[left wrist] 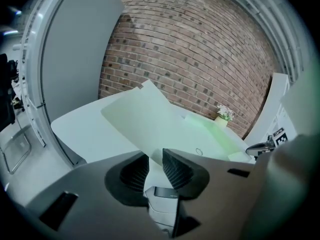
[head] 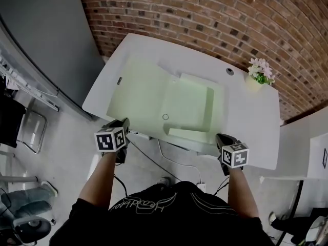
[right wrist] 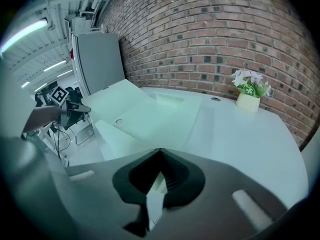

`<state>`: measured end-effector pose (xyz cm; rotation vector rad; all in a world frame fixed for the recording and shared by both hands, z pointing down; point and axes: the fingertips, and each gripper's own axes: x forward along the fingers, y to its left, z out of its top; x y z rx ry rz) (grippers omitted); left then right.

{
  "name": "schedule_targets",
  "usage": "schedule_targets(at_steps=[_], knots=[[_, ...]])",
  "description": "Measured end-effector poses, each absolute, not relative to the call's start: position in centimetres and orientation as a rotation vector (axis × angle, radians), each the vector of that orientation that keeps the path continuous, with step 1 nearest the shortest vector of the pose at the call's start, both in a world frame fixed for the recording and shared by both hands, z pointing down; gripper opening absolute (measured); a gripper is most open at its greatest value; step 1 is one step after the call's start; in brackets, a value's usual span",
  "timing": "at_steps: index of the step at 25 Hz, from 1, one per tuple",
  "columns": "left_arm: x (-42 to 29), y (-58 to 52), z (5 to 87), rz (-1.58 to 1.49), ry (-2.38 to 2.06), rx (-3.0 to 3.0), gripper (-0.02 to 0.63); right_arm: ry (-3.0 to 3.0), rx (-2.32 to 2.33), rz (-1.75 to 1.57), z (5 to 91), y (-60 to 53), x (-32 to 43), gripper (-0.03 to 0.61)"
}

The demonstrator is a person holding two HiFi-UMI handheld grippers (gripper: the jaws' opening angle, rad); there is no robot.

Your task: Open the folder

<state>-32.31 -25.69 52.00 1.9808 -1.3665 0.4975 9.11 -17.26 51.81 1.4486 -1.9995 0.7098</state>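
- the pale green folder (head: 189,106) lies spread open on the white worktop (head: 256,127). its front cover (left wrist: 142,116) reaches out to the left and, in the left gripper view, looks slightly raised at its near corner.
- the left gripper (left wrist: 156,166) has its jaws spread. that near corner of the front cover sits in the gap, and the pads do not seem to press on it.
- the right gripper (right wrist: 160,156) has its jaws pressed together on nothing. it hangs at the worktop's near edge, just beside the folder's near flap (head: 188,135).
- judging from this, the opening is nearly done, and only letting go of the front cover is left.
- to do that well, keep the jaws wide enough that neither pad rubs the card, and let the front cover settle flat.
- then draw the left gripper back along the cover's own plane rather than upward, so the corner neither lifts nor drags the folder.
- the right gripper is best kept quiet and clear of the near flap. the flower pot (head: 254,82) stands well apart at the far edge and poses no risk.
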Motion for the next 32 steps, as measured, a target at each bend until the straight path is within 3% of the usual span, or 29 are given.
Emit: schedule_targets(at_steps=[13, 32], knots=[[-33.5, -26.3, 53.5, 0.442, -1.310, 1.892, 0.091, -2.030, 1.465, 0.721, 51.6, -17.4, 8.7, 0.002], [-30.6, -25.4, 46.5, 0.360, -1.304, 2.085, 0.129, -2.208, 1.591, 0.714, 47.2, -17.1, 8.6, 0.002]])
